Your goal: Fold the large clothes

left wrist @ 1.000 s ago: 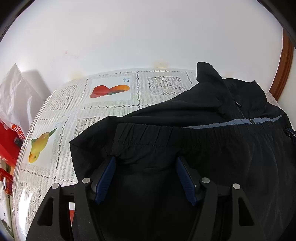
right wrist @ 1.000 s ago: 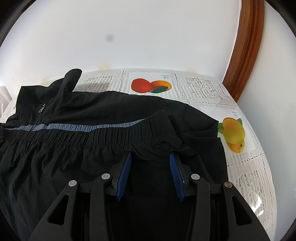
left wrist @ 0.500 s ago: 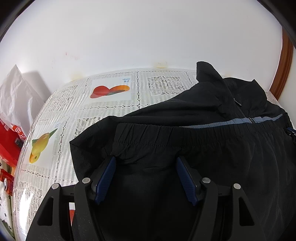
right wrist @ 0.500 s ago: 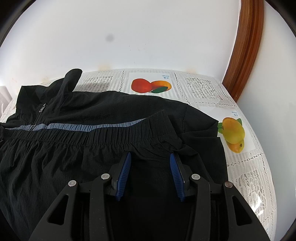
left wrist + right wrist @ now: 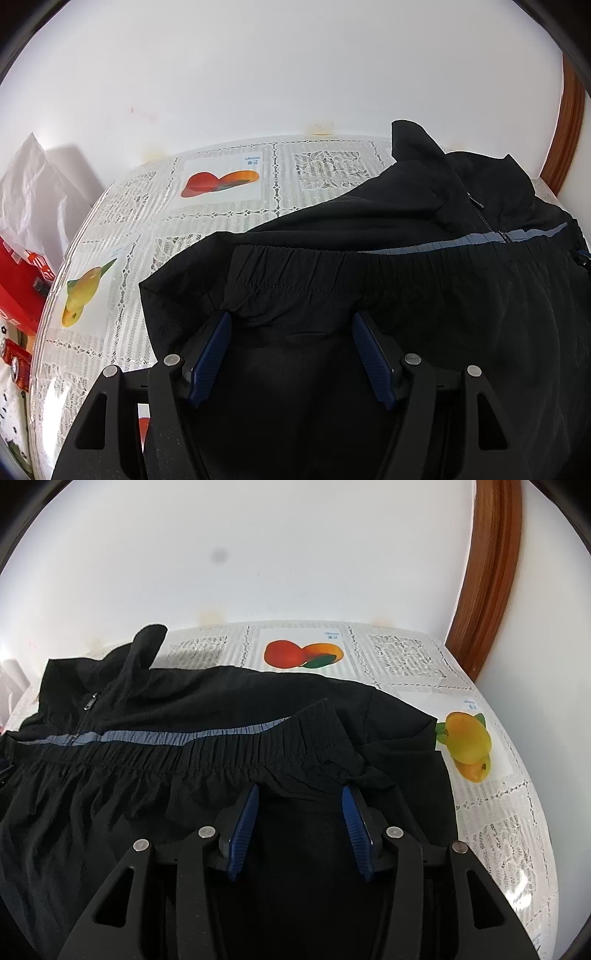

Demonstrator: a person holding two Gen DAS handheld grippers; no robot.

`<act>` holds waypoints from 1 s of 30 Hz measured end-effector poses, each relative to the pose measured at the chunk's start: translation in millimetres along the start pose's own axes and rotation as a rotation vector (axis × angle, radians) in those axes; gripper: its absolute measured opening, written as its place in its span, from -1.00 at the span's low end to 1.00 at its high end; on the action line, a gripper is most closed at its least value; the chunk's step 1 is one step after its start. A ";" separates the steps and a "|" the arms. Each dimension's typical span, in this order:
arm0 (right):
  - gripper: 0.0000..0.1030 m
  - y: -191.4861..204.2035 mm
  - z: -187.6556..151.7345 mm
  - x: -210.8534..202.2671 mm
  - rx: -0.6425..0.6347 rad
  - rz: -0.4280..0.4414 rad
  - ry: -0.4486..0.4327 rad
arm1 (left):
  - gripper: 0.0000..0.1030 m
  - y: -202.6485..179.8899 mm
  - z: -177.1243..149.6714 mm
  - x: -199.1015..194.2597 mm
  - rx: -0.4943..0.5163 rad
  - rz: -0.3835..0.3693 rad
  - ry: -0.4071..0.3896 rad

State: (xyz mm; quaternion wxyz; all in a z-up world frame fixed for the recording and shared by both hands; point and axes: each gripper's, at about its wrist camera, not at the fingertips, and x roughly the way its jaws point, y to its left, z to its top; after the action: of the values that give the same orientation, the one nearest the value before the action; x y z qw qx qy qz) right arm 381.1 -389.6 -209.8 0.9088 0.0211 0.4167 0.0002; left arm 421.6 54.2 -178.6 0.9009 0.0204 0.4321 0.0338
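A black jacket (image 5: 369, 229) is spread over a table covered with a lace-patterned cloth (image 5: 122, 295), its collar standing up toward the white wall (image 5: 258, 74). Its lower part is doubled up over the body, so that the gathered elastic hem (image 5: 207, 753) runs across the garment just below a grey-blue stripe (image 5: 184, 735) and the zipper pull (image 5: 90, 698).

The left gripper (image 5: 291, 321) is held over the folded part near the left end of the hem, its blue-padded fingers (image 5: 210, 354) spread well apart; black cloth lies between them, but no pinch is seen. The right gripper (image 5: 300, 794) is held near the right end of the hem, and its jaws are opening, with cloth lying between the pads and not squeezed.

Fruit pictures are printed on the tablecloth: a red and orange pair (image 5: 303, 654) beyond the jacket, and yellow fruit (image 5: 467, 744) just beside its right edge. A wooden frame (image 5: 487, 576) is seen at the right, red boxes (image 5: 18, 295) at the left.
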 end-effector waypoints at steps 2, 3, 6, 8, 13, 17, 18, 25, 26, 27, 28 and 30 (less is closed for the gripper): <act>0.03 -1.2 -0.7 -4.6 0.009 0.008 -0.016 | 0.33 -0.4 0.3 -0.6 0.004 0.004 -0.001; 0.03 -1.3 -1.3 -9.5 0.014 0.010 -0.031 | 0.34 -0.3 0.3 -1.2 0.006 0.002 -0.002; 0.03 4.9 -1.4 -29.3 0.013 -0.025 -0.049 | 0.35 -0.6 1.4 -5.9 0.009 0.007 -0.003; 0.17 16.0 -3.9 -50.5 0.013 -0.016 -0.071 | 0.35 0.0 2.4 -12.9 0.001 -0.007 0.014; 0.22 75.8 -28.2 -78.0 0.002 0.132 -0.041 | 0.36 8.9 -16.1 -50.2 -0.021 -0.017 0.013; 0.22 139.9 -38.0 -77.8 -0.074 0.144 -0.024 | 0.47 27.0 -47.0 -96.0 -0.009 0.005 -0.011; 0.22 151.6 -38.5 -73.0 -0.077 0.147 -0.006 | 0.48 32.5 -54.3 -105.0 -0.021 0.001 -0.011; 0.21 175.2 -67.0 -64.0 -0.102 0.061 0.053 | 0.51 65.3 -112.1 -158.0 -0.052 -0.006 -0.001; 0.21 172.7 -73.8 -70.7 -0.097 0.063 0.058 | 0.51 68.0 -119.1 -163.9 -0.053 -0.006 -0.003; 0.21 170.3 -85.5 -81.4 -0.098 0.073 0.055 | 0.51 69.5 -123.6 -165.4 -0.054 -0.007 -0.003; 0.21 169.3 -96.6 -91.1 -0.113 0.078 0.051 | 0.51 70.5 -129.0 -168.9 -0.057 -0.008 -0.002; 0.21 169.2 -120.7 -112.3 -0.149 0.068 0.035 | 0.51 74.8 -142.0 -177.5 -0.058 -0.016 0.003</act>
State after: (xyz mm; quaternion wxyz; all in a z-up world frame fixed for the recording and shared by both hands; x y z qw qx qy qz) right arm 219.3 -218.0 -196.9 0.8999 -0.0323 0.4303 0.0624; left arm 196.8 115.9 -124.6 0.9008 -0.0092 0.4324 0.0392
